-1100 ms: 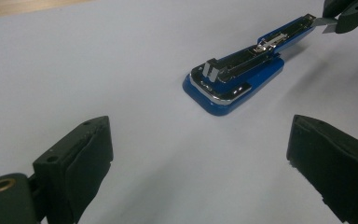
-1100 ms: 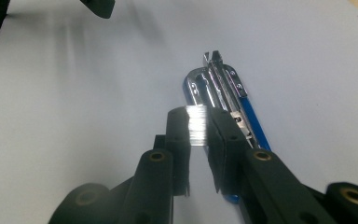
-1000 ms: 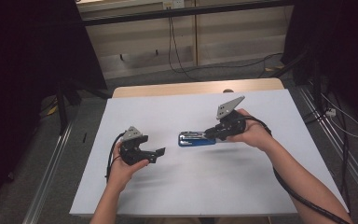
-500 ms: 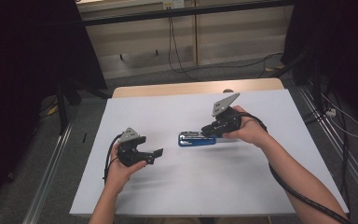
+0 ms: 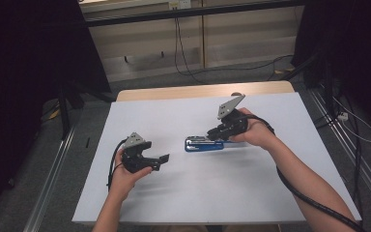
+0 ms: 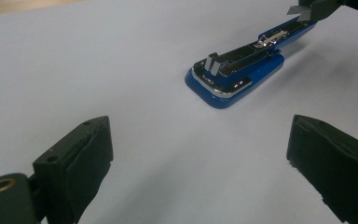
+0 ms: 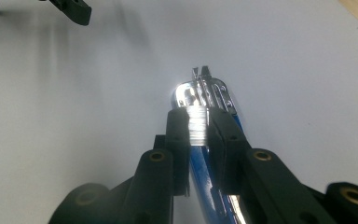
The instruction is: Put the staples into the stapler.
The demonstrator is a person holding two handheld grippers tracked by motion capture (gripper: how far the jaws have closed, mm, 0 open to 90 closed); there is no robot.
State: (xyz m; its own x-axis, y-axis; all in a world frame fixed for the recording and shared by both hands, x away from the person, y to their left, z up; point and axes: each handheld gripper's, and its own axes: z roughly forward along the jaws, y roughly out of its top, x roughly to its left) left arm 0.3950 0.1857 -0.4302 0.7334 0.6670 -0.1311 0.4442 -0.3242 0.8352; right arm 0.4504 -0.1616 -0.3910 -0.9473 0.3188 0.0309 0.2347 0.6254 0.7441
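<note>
A blue stapler [image 5: 204, 144] with a chrome magazine lies flat on the white table [image 5: 193, 198], near its middle. My right gripper [image 5: 216, 134] hangs low over the stapler's rear half, tips pointing left. In the right gripper view its jaws [image 7: 198, 126] are shut on a small silvery ribbed strip of staples [image 7: 198, 122], right above the stapler's chrome top [image 7: 200, 91]. My left gripper [image 5: 160, 162] rests at the left front of the table, open, jaws aimed at the stapler [image 6: 235, 74] from a hand's width away. Nothing lies between its pads [image 6: 91, 154].
The white table top ends at a wooden strip [image 5: 203, 91] along its far edge. Cables trail from both grippers toward the front of the table. Beyond the table are a dark floor and a low wall with hanging cables.
My right gripper has edged slightly left along the stapler, still shut on the strip. The left gripper and the stapler have stayed put.
</note>
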